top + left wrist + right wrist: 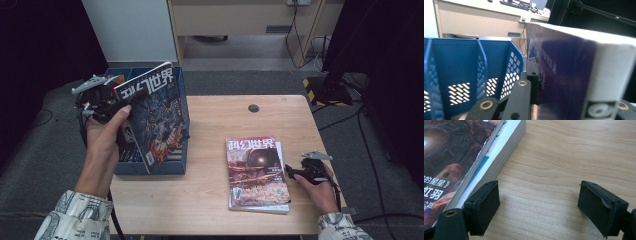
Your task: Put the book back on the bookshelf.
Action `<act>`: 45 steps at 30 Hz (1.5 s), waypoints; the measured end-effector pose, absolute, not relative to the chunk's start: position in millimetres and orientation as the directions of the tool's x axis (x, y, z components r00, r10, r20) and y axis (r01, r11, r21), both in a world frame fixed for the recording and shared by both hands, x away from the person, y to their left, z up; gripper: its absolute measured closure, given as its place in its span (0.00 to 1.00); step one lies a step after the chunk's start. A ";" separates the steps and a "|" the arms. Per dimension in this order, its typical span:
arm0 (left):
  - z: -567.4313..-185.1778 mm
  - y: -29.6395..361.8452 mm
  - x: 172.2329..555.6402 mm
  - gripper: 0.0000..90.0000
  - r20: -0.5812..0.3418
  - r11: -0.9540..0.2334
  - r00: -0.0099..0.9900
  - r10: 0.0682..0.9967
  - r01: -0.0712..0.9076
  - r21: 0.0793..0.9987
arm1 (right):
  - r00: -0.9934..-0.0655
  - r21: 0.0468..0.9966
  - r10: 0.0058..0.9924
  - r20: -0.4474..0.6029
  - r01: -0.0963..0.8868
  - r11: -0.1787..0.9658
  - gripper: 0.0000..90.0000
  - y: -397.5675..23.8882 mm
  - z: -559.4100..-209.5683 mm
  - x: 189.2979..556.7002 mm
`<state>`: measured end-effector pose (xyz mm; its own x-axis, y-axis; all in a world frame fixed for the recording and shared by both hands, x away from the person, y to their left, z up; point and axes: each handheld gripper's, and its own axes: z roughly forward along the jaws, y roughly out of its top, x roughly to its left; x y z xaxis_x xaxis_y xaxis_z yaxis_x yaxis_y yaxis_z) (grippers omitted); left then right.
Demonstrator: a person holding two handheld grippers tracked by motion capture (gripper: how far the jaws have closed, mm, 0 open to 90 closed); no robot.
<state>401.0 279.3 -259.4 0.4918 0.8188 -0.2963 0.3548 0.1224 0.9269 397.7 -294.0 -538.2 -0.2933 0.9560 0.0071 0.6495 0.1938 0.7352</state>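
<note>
From the high view, the left gripper holds a dark-covered glossy magazine upright over the blue perforated plastic file box at the left of the pale wooden bench. At the right, the right gripper rests beside a stack of red-covered magazines. In the left gripper view, jaws clamp the magazine. In the right gripper view, jaws stand wide, empty, just beside the stack.
</note>
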 end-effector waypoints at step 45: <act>-260.8 353.6 409.0 0.91 -0.258 0.139 0.361 0.896 0.325 0.935 | -0.298 0.733 0.955 0.002 0.650 0.201 0.19 -294.1 -538.2 398.1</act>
<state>409.0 353.6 -260.8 0.3606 0.8962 -0.2585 0.3252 0.1389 0.9354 398.1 -294.1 -538.2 -0.2976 0.9547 0.0017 0.6496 0.2012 0.7331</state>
